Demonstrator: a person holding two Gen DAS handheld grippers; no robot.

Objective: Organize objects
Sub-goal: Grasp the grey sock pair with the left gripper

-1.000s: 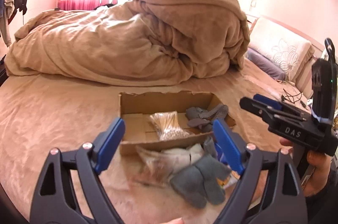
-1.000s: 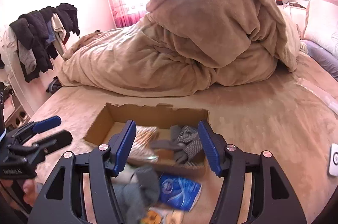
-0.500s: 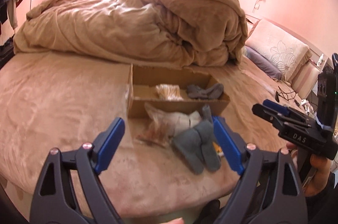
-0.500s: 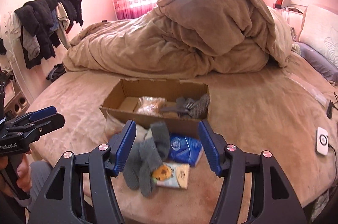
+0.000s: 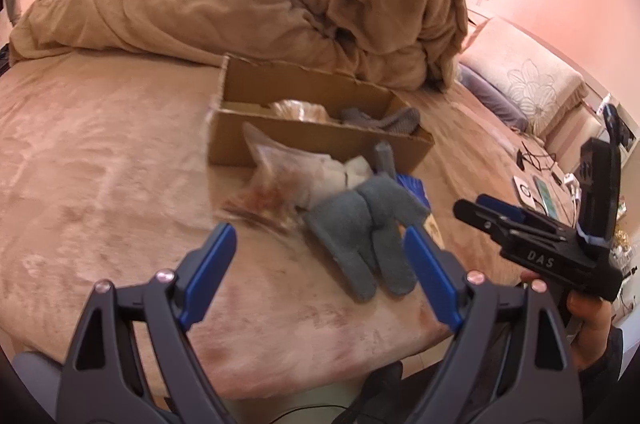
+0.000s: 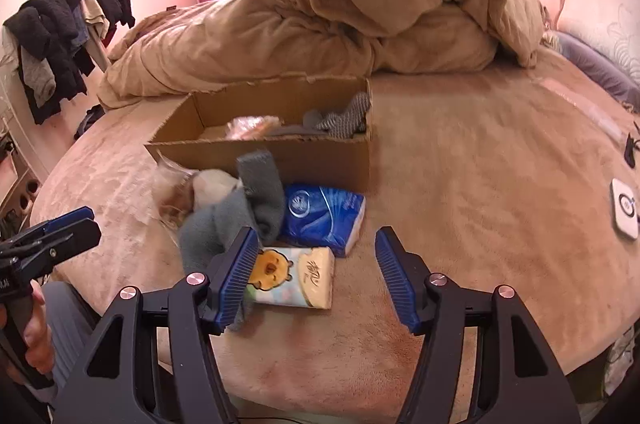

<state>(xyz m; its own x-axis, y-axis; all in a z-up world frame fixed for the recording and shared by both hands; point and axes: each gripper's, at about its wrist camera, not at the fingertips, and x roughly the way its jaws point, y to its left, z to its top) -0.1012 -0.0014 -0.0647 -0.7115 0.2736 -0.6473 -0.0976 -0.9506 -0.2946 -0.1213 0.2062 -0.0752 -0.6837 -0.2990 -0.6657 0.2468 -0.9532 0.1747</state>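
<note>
Nearest me, the left gripper (image 5: 320, 268) and the right gripper (image 6: 316, 274) both hang over the bed's edge, spread wide, nothing between the fingers. Just beyond them lie grey socks (image 5: 366, 232), a cartoon tissue pack (image 6: 296, 276) and a blue tissue pack (image 6: 324, 216). Behind those sits the cardboard box (image 6: 320, 160), holding a plastic bag and striped socks. A heaped blanket (image 6: 360, 4) rises farthest back.

Pulled both the left gripper (image 5: 320, 268) and right gripper (image 6: 316, 274) back from the cardboard box (image 6: 280, 152), bringing the cartoon tissue pack (image 6: 296, 278) into view.
</note>
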